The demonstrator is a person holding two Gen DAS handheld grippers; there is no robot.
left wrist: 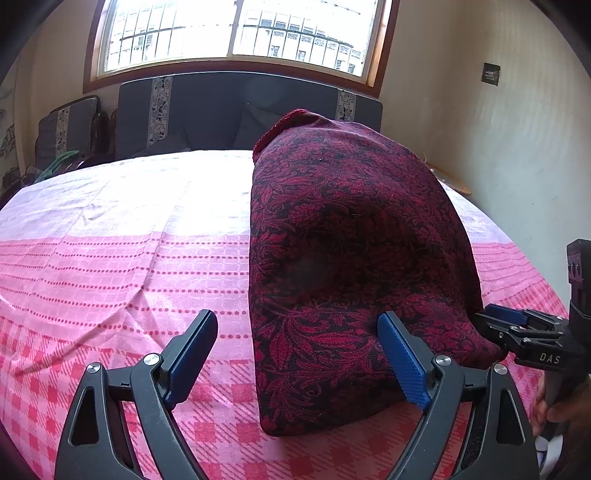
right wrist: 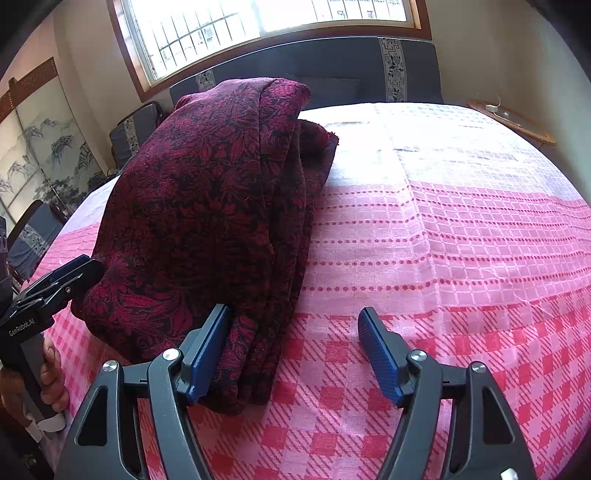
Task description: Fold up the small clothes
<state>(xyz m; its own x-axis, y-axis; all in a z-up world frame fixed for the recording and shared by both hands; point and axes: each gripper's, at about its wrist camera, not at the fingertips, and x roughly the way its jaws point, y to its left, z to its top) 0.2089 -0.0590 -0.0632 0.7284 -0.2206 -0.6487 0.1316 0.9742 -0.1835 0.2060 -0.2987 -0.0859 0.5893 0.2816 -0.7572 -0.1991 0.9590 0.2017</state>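
Two grippers are held low over the bed (left wrist: 110, 266), at its near edge, one on each side of a folded cloth (left wrist: 354, 240).

The cloth, dark red with a black floral pattern, is laid in a thick stack of layers that runs from the near edge of the bed toward the headboard (left wrist: 207, 107). Its stacked folds are seen on the right side in the right wrist view (right wrist: 207, 206).

The left gripper (left wrist: 299, 358) is pointed forward along the bed, with its fingers spread wide. The cloth's near left corner is found between them: the right blue pad (left wrist: 402, 362) is set against the top of the cloth, and the left pad (left wrist: 192, 358) is held apart from it, over the pink checked sheet. Nothing is clamped.

The right gripper (right wrist: 299, 354) is likewise levelled forward and spread wide. Its left pad (right wrist: 207, 354) is pressed against the cloth's near right corner, beside the stacked folds; its right pad (right wrist: 380, 358) is held over bare sheet, well apart from the cloth.

Each gripper is seen from the side in the other's view, at the cloth's near corner (left wrist: 517, 328) (right wrist: 62, 280). Their handles are grasped from below by the left hand (right wrist: 51, 376) and right hand (left wrist: 554, 402).

A window (left wrist: 236, 33) is seen above the headboard, and a round wooden table (right wrist: 513, 118) beyond the far right corner of the bed.
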